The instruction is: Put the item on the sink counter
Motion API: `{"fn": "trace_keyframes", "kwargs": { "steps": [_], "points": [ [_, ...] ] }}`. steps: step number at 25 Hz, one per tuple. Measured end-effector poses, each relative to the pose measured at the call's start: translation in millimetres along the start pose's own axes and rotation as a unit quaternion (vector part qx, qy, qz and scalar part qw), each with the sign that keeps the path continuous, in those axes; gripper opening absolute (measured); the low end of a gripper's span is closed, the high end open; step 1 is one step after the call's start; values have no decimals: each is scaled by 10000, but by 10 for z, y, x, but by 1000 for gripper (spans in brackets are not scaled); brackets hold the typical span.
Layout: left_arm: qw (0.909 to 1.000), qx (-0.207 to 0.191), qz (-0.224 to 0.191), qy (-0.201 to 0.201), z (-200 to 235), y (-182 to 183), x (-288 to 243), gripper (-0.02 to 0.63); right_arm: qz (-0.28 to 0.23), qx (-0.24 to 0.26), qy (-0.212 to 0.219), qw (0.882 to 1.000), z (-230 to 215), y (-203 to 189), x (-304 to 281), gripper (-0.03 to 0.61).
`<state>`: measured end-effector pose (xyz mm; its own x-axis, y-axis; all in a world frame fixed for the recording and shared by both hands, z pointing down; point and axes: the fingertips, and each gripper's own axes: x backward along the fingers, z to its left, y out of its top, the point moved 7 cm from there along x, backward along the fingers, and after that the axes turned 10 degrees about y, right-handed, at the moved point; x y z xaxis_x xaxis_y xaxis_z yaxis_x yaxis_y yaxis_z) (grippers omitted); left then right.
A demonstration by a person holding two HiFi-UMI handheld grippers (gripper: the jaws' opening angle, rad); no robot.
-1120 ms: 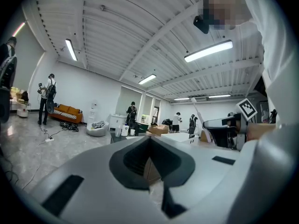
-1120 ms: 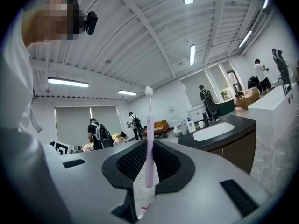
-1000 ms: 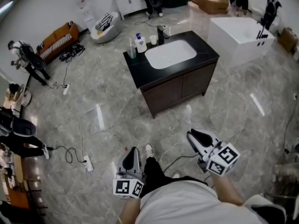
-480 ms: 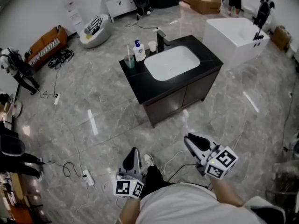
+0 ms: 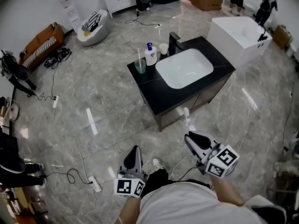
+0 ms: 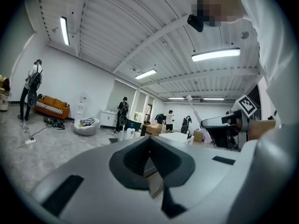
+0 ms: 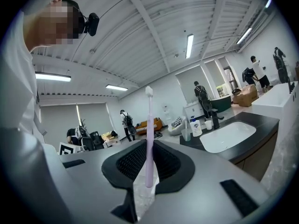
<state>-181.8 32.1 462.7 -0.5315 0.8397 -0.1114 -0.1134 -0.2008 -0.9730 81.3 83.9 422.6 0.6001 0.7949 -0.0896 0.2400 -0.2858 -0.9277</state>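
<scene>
My right gripper [image 5: 192, 140] is shut on a pale lilac toothbrush [image 5: 187, 117] whose white head points up and forward. In the right gripper view the toothbrush [image 7: 149, 139] stands upright between the closed jaws of the right gripper [image 7: 148, 171]. The sink counter [image 5: 159, 93], black-topped with a white basin [image 5: 184, 68], stands about a step ahead on the floor. In the right gripper view the sink counter [image 7: 266, 122] lies to the right. My left gripper [image 5: 134, 155] hangs low beside my leg, shut and empty; the left gripper [image 6: 150, 158] shows nothing between its jaws.
At the counter's back edge stand a green cup [image 5: 140, 67] holding a brush, a soap bottle [image 5: 150, 55], a white cup [image 5: 163, 48] and a black faucet [image 5: 174, 42]. A white bathtub [image 5: 238, 31] stands right of it. Cables and a power strip [image 5: 95, 185] lie on the floor at left.
The sink counter has come nearer and shifted right in the head view as I step forward. Both grippers keep their pose, the right one still holding the toothbrush.
</scene>
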Motion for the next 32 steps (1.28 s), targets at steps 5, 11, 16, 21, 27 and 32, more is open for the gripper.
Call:
{"fn": "trace_keyframes", "kwargs": {
  "steps": [5,11,16,21,27,32],
  "points": [
    [9998,147,69,-100,345,1,-240,2,147,-15,-79,9999,-40,15,-397,69],
    [9992,325,88,-204,660,24,-424,2,387,7,-88,9992,3,47,-783,69],
    [9985,439,164,-287,833,-36,-536,2,424,-6,-144,9990,-14,42,-996,69],
    [9979,451,142,-446,922,-29,-676,2,436,35,-253,9987,14,47,-1048,69],
    [9965,517,80,-650,876,-1,-715,2,395,126,-320,9986,87,121,-1081,69],
    [9965,536,50,-646,889,9,-731,2,415,160,-235,9987,98,142,-1154,69]
  ]
}}
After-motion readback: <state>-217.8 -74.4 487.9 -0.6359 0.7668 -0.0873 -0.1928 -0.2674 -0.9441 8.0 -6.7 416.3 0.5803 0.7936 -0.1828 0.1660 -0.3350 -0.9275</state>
